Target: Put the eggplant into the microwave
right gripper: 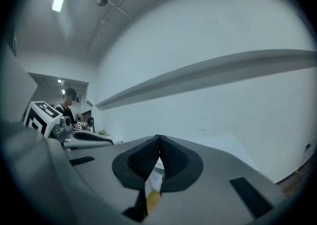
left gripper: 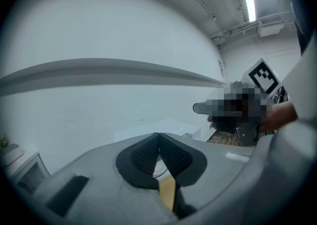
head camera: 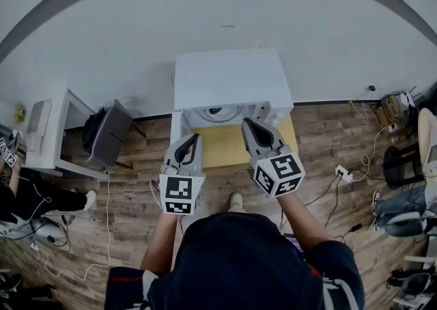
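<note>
In front of you, on the yellow table [head camera: 218, 146] against the white wall [head camera: 136, 22], the microwave [head camera: 229, 80] is standing with its front facing you. The eggplant is showing in no view, so you cannot tell where it is lying. A pale round shape [head camera: 215, 110] is showing low in the microwave's front, but whether the door is standing open cannot be told from above. You are holding the left gripper [head camera: 193, 139] and the right gripper [head camera: 250, 124] side by side over the near edge of the table, both pointing toward the microwave and clear of it. In the left gripper view the ribbed pads [left gripper: 146, 155] are meeting at their tips with nothing between them. In the right gripper view the pads [right gripper: 144, 158] are likewise pressing together on nothing, so neither claw is carrying anything. This posture is probably a neutral hold, not a reach. The table is leaving only a narrow yellow strip before the microwave. The wooden floor [head camera: 136, 192] is lying open on both sides of you. A white cabinet [head camera: 51, 131] is standing well off to your left, and loose cables [head camera: 341, 175] are trailing to your right.
</note>
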Available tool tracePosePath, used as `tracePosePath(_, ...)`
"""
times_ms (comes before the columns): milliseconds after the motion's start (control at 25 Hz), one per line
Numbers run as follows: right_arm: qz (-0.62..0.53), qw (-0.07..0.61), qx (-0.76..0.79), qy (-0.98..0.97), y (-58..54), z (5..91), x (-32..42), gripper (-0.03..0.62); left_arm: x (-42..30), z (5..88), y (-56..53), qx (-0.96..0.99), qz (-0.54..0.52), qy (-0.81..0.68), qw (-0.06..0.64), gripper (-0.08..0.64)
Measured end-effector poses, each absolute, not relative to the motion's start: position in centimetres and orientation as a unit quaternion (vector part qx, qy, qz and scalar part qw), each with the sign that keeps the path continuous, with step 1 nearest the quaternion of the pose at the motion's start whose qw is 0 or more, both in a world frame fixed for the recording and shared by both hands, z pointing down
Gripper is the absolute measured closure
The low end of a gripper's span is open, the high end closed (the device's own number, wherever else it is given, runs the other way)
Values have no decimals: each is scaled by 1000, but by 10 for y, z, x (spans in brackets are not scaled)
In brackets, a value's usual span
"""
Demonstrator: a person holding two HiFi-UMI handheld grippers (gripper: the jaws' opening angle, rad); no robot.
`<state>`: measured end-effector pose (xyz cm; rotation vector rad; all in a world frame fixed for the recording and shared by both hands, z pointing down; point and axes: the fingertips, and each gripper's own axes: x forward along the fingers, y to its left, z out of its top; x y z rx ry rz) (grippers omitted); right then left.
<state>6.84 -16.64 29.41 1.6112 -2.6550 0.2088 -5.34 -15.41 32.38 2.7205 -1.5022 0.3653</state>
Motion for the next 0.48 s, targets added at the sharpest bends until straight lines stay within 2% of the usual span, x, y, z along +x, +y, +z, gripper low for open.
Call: tracePosePath(480, 46, 18, 516, -855, -171, 294, 61, 581, -66, 311, -159, 858, 88, -506, 12, 545)
